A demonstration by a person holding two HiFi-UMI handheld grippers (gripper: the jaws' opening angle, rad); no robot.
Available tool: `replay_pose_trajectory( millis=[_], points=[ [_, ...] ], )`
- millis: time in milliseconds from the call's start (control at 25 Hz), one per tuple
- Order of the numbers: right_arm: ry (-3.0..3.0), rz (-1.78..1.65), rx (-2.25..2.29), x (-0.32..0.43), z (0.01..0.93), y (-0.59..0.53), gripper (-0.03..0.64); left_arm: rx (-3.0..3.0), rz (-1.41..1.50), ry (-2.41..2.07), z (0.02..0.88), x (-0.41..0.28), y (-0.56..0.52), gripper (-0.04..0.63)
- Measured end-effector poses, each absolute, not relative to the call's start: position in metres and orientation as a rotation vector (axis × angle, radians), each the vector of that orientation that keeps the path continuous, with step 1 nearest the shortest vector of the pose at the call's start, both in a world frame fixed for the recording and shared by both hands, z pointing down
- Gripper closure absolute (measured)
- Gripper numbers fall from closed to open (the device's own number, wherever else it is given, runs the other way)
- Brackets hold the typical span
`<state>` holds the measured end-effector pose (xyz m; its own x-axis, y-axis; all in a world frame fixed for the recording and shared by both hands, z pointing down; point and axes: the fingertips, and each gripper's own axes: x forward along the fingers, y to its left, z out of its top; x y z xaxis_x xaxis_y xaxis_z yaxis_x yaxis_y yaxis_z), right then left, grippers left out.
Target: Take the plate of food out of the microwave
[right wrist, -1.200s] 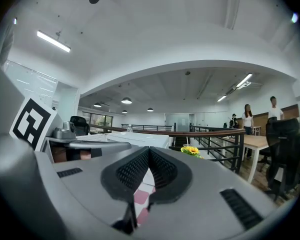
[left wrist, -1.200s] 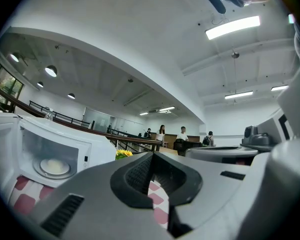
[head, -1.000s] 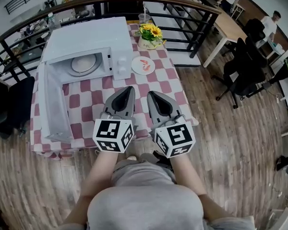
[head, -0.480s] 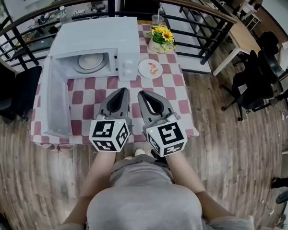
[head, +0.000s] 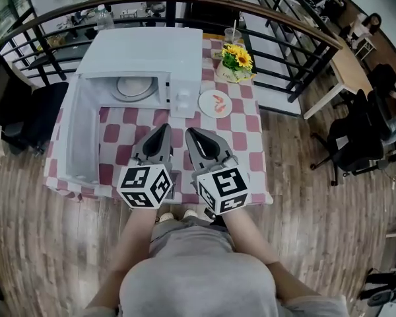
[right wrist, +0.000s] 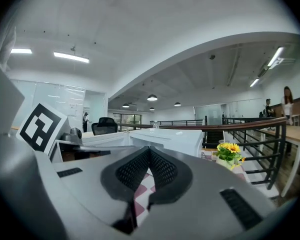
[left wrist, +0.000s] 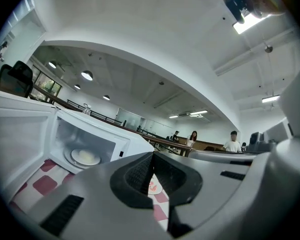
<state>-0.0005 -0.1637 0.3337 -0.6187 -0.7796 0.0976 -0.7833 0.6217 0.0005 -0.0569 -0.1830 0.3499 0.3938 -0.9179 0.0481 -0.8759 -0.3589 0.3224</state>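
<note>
left gripper [head: 164, 129] and right gripper [head: 190, 133] both closed, empty, over tabletop [head: 247, 137]. microwave [head: 142, 51] door open, pale dish [head: 133, 86] inside. plate of food [head: 215, 103] just right of microwave.

microwave [head: 145, 51]: seen upper left, door [head: 86, 140] swung open | plate of food [head: 215, 103]: set on checked cloth [head: 247, 140] just right of it | left gripper [head: 165, 127], right gripper [head: 189, 131]: held side by side at centre, jaws together

Orange food [head: 218, 101] on the plate [head: 204, 108] seems too small to identify.
</note>
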Motion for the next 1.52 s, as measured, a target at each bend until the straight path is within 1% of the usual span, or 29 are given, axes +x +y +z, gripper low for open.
replay_pose_trajectory(
  millis=[240,640,800,880,960,1200,1280,1520],
  points=[
    [-2.765,0.114,1.307,-0.019,0.343,-0.173,0.594,2.358,-0.210,-1.587,0.350,-0.078,-0.195,0.593],
    [-2.777,0.149,1.316,-0.057,0.360,-0.196,0.594,2.329,-0.173,-1.531,0.376,-0.122,-0.228,0.586],
    [-2.765,0.160,1.319,-0.074,0.370,-0.207,0.594,2.310,-0.167,-1.507,0.387,-0.137,-0.241,0.553],
    [-2.767,0.174,1.319,-0.082,0.374,-0.213,0.594,2.286,-0.166,-1.496,0.395,-0.145,-0.248,0.526],
    [-2.771,0.202,1.320,-0.088,0.379,-0.217,0.594,2.243,-0.172,-1.487,0.406,-0.155,-0.255,0.485],
    [-2.764,0.321,1.343,-0.095,0.398,-0.230,0.594,2.129,-0.219,-1.470,0.433,-0.177,-0.274,0.391],
    [-2.754,0.342,1.349,-0.097,0.404,-0.235,0.594,2.093,-0.251,-1.451,0.438,-0.182,-0.281,0.380],
    [-2.734,0.348,1.327,-0.105,0.413,-0.245,0.594,1.955,-0.340,-1.399,0.458,-0.195,-0.304,0.380]
  ],
)
